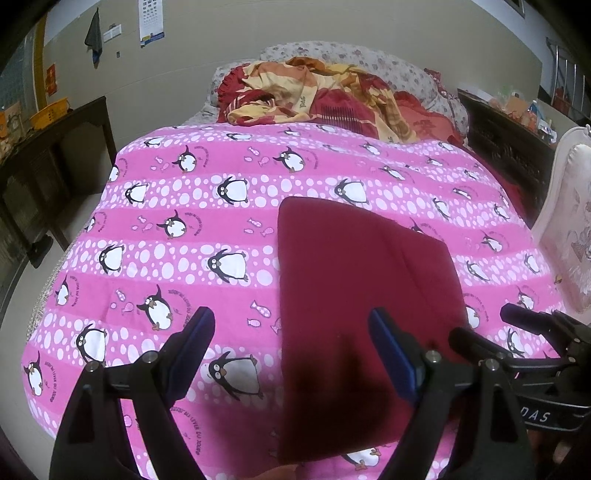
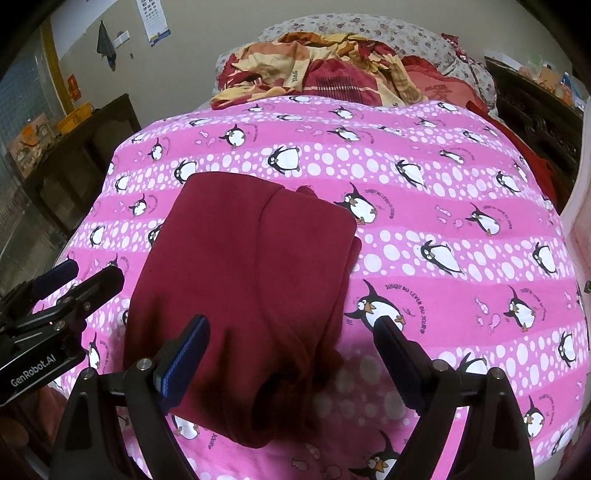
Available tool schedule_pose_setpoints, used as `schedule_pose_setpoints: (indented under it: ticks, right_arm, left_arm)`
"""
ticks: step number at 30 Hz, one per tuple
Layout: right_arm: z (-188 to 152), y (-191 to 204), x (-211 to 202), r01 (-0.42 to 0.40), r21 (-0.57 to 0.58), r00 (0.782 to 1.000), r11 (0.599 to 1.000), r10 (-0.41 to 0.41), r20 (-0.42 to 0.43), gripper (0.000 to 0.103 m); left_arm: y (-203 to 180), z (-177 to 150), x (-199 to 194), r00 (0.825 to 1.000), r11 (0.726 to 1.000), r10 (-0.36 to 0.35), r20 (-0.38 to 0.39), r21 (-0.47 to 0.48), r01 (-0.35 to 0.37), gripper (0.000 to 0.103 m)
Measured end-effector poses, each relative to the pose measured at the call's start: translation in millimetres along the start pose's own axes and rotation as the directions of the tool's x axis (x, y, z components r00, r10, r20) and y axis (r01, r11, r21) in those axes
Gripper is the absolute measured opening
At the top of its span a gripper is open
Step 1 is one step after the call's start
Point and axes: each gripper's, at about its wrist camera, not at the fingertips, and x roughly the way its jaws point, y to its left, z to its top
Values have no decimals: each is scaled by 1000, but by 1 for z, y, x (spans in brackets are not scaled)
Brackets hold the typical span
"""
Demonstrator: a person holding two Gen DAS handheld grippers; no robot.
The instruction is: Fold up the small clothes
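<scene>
While both tools hover above the near edge of the bed, neither touches anything: the left tool (image 1: 291, 325) stands with its two blue-padded fingers spread wide, empty air between them, and the right tool (image 2: 291, 332) is spread just as wide, also holding nothing. One dark red garment (image 1: 354, 295) lies folded into a rough rectangle on the pink penguin bedspread (image 1: 177, 229), directly under and ahead of the two tools; in the right wrist view its right side shows stacked layers and a rounded fold at the near end. In the left wrist view the garment's left edge runs between the left tool's fingers, with the right tool just beside it at the lower right. Beyond the garment the bedspread continues, printed with many penguins, small fish and white dots. Farther back lies one crumpled red-and-yellow blanket (image 1: 321, 92) against a floral pillow (image 1: 354, 55). On the far wall hang one calendar (image 1: 151, 22) and one dark cloth (image 1: 94, 35).
</scene>
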Motion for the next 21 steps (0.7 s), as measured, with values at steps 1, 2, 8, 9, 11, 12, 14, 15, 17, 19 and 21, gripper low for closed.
schedule_pose_setpoints:
  ticks: [1,2,8,9,11,12,14,15,17,19,21]
  right_arm:
    - [0,0,0,0,0,1000,1000,0,-1,93]
    - [0,0,1,0,0,1000,1000,0,-3,93]
    - [-1,-1,5,0,6,1000,1000,0,-19,93]
    - [-1,-1,6,0,6,1000,1000,0,-20,93]
    - [-1,-1,6,0,9,1000,1000,0,-20,93]
    - [-1,-2,6,1,10,1000,1000,0,-19,93]
    - [0,-2,6,-1,12,1000,1000,1,-21,93]
    - [0,-2,7,-2,12,1000,1000,2,-22,93]
    - [0,-2,7,-1,10,1000,1000,1,-25,93]
    - [0,-2,9,-1,8,1000,1000,1,-29,93]
    - [-1,-1,10,-2,6,999,1000,2,-35,93]
  left_arm:
    - [0,0,0,1000,1000,0,0,0,0,84]
    - [0,0,0,1000,1000,0,-1,-1,0,84]
    - [-1,-2,3,1000,1000,-2,-9,0,2,84]
    - [0,-2,4,1000,1000,-3,-11,0,3,84]
    - [1,-3,6,1000,1000,-1,-14,-2,1,84]
    - [2,-2,6,1000,1000,-2,-15,-4,2,84]
    - [3,-3,7,1000,1000,-4,-20,-5,3,84]
    - [3,-2,7,1000,1000,-4,-20,-5,4,84]
    - [4,-2,8,1000,1000,-4,-22,-4,4,84]
    - [3,-2,8,1000,1000,-5,-24,-5,5,84]
    - [3,-2,8,1000,1000,-4,-26,-3,4,84]
